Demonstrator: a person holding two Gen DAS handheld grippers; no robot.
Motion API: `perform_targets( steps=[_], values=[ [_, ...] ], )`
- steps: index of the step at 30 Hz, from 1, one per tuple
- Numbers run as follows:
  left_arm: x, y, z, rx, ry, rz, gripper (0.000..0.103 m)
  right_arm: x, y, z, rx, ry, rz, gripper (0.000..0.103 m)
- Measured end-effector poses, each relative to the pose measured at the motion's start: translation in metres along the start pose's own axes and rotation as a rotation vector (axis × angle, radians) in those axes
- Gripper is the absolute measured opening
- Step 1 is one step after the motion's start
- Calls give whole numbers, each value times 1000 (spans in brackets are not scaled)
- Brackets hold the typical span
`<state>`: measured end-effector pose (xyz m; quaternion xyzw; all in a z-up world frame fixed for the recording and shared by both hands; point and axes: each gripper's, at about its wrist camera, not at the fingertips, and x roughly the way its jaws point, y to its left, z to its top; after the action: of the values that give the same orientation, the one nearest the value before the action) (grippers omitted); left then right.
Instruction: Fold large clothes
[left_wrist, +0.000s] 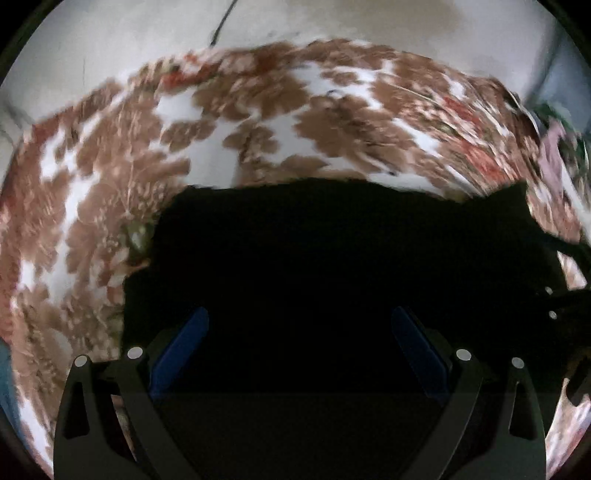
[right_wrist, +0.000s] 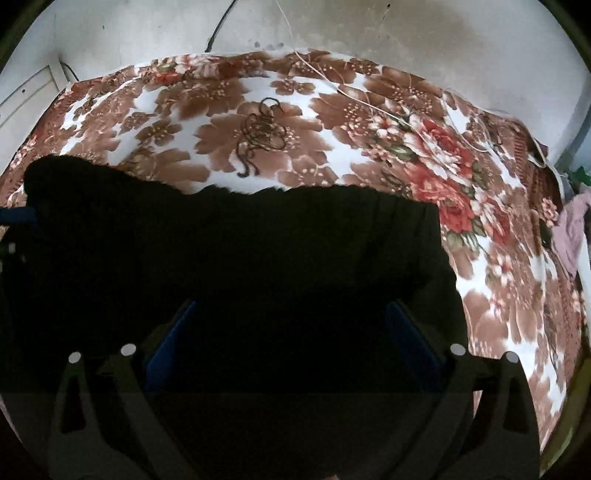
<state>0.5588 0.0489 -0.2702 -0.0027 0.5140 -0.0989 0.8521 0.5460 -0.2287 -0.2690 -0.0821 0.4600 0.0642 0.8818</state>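
A large black garment (left_wrist: 332, 258) (right_wrist: 240, 258) lies flat on a bed covered by a brown and white floral blanket (left_wrist: 258, 122) (right_wrist: 266, 122). My left gripper (left_wrist: 301, 317) hovers over the garment, its blue-padded fingers (left_wrist: 184, 343) spread wide with only dark cloth showing between them. My right gripper (right_wrist: 291, 314) is also open above the black cloth, near the garment's right side. The left wrist view is blurred by motion. The other gripper (left_wrist: 561, 306) shows as dark parts at that view's right edge.
A grey wall (right_wrist: 406, 33) with a dark cable (right_wrist: 221, 26) rises behind the bed. A thin pale cord (right_wrist: 351, 92) trails across the blanket. A pinkish cloth (right_wrist: 569, 236) lies at the bed's right edge, a pale panel (right_wrist: 26, 99) at far left.
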Motion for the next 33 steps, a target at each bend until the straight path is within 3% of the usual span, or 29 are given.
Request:
perform_targets(
  steps=[2,6,11,13,15,19,21,22,26,28,30,33],
  values=[
    [10,23,10,-45,31,-51,98,5,-8,5,-3,-1,23,98],
    [22,43,29,-33,49,-100,98,15,-20,11,-14,-2,70,98],
    [36,81,47,-212,93,-249,98,22,-43,12,26,14,193,98],
    [35,103,49,-291,90,-201,98,20,-48,11,30,15,228,98],
    [25,112,47,-286,74,-135,98,13,-50,12,43,14,244,98],
    [-27,77,37,-47,-20,87,98,-32,-57,23,120,-69,230,98],
    [-55,39,26,84,-75,179,98,-52,-60,28,132,-101,134,98],
    [-68,15,17,127,-100,217,98,-63,-60,30,123,-108,35,98],
    [-83,-40,-3,107,-103,196,98,-66,-58,21,81,-87,-167,98],
    [-73,-66,-16,87,-98,182,98,-51,-58,9,65,-40,-189,98],
    [-56,-79,-28,98,-82,215,98,-36,-64,-3,86,7,-176,98],
    [-30,-75,-43,86,-38,251,98,-17,-72,-17,97,48,-169,98]
  ],
)
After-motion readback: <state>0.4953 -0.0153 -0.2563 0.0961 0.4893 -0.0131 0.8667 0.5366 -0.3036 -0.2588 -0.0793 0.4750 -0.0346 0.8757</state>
